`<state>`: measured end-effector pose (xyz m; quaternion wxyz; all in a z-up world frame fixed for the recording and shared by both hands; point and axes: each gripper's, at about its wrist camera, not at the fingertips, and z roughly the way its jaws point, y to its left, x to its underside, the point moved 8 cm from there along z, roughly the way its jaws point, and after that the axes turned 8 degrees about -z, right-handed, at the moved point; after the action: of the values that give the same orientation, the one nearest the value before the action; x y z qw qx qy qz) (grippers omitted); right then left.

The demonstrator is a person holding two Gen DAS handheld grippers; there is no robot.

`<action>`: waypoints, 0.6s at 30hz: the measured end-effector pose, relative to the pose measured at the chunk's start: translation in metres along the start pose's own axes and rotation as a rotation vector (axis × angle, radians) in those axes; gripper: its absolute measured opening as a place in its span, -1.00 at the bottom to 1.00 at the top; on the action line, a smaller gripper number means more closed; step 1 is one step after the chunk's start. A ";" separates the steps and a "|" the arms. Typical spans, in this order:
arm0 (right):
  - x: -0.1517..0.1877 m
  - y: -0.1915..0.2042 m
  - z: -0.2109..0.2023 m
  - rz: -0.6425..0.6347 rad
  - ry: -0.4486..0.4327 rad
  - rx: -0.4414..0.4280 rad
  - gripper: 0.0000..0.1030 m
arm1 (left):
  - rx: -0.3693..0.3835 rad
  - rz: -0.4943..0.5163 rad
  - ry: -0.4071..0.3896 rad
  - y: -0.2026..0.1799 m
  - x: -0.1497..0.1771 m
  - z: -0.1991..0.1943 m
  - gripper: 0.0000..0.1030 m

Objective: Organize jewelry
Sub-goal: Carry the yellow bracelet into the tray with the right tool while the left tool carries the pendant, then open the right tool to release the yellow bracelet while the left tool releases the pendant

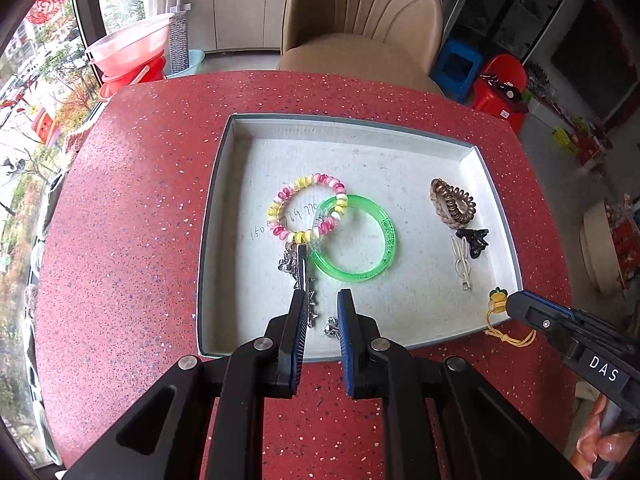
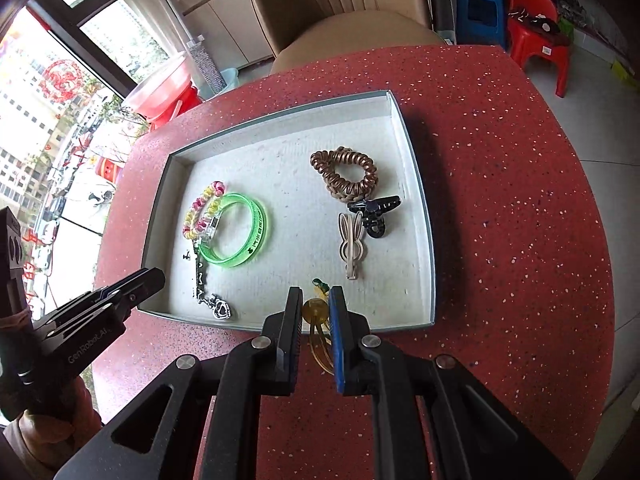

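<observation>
A shallow grey-white tray (image 1: 224,160) (image 2: 400,120) lies on the red speckled table (image 1: 140,200). At its left lie a pink-and-yellow coil bracelet (image 1: 304,181), a green bangle (image 1: 384,232) (image 2: 260,232) and a silver chain (image 1: 303,272) (image 2: 200,276). At its right are a brown coil hair tie (image 1: 452,200) (image 2: 320,160), a black claw clip (image 1: 474,240) (image 2: 374,210) and a beige rabbit clip (image 1: 460,260) (image 2: 352,244). My left gripper (image 1: 321,298) (image 2: 158,276) hovers over the chain, jaws nearly together, holding nothing. My right gripper (image 2: 316,292) (image 1: 514,304) is shut on a yellow pineapple charm (image 1: 498,298) (image 2: 314,308) with a cord, at the tray's near right corner.
A beige padded chair (image 1: 360,20) stands behind the table's far edge. A blue stool (image 1: 456,64) and a red stool (image 1: 500,88) sit on the floor at the right. Windows and a pink basin (image 1: 128,44) are at the left. A person's sleeve (image 2: 40,432) shows behind the left gripper.
</observation>
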<state>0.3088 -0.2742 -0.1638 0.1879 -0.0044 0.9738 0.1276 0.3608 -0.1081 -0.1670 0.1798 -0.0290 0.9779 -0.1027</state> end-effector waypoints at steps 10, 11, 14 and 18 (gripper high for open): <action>-0.010 -0.016 0.020 0.013 0.025 -0.010 -0.72 | -0.037 -0.036 0.015 0.011 -0.011 0.021 -0.34; -0.010 -0.017 0.021 0.015 0.026 -0.016 -0.72 | -0.039 -0.036 0.019 0.011 -0.009 0.022 -0.34; -0.011 -0.016 0.023 0.008 0.028 -0.036 -0.73 | -0.048 -0.025 0.023 0.009 -0.006 0.025 -0.34; -0.010 -0.022 0.022 0.018 0.024 -0.073 -0.72 | -0.063 -0.007 0.016 0.008 -0.005 0.026 -0.34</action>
<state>0.3271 -0.2905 -0.1850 0.1746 -0.0042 0.9708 0.1645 0.3742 -0.1047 -0.1909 0.1708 -0.0374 0.9819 -0.0727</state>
